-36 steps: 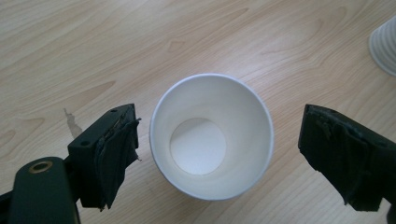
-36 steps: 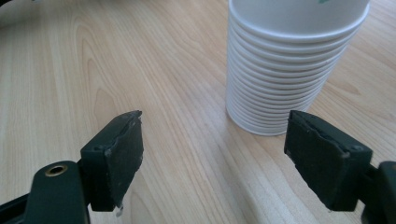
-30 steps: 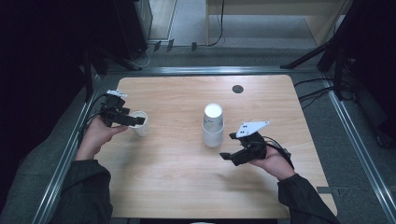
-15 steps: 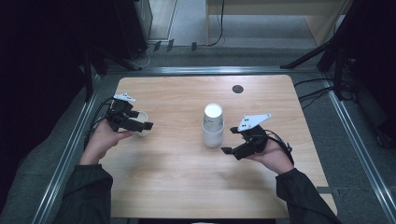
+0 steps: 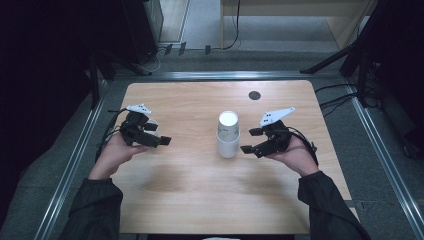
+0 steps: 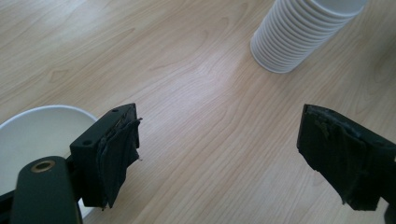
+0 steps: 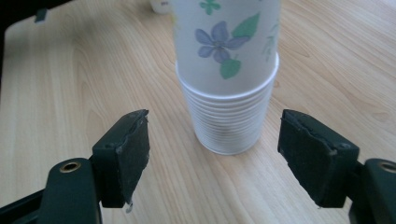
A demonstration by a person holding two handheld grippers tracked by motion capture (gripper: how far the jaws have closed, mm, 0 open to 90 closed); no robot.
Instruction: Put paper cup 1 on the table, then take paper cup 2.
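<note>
A stack of white paper cups [image 5: 228,135] stands upright at the middle of the wooden table [image 5: 200,200]. In the right gripper view the stack [image 7: 229,116] has a flower-printed cup on top. It stands just beyond my right gripper [image 7: 215,149], which is open. From above, the right gripper [image 5: 248,140] sits just right of the stack without touching it. My left gripper [image 5: 159,134] is open at the table's left. A single white cup [image 6: 28,135] lies outside its left jaw, and the gripper partly hides that cup [image 5: 152,125] from above. The stack [image 6: 299,37] shows far off.
A small black round disc [image 5: 254,95] sits on the table at the back, right of centre. Metal rails [image 5: 75,160] run along the table's sides. Bare wood stretches between the two grippers and toward the front edge.
The left gripper has shifted right and toward the near side, and now covers most of the single cup. The right gripper has moved up level with the stack. The stack has not moved.
</note>
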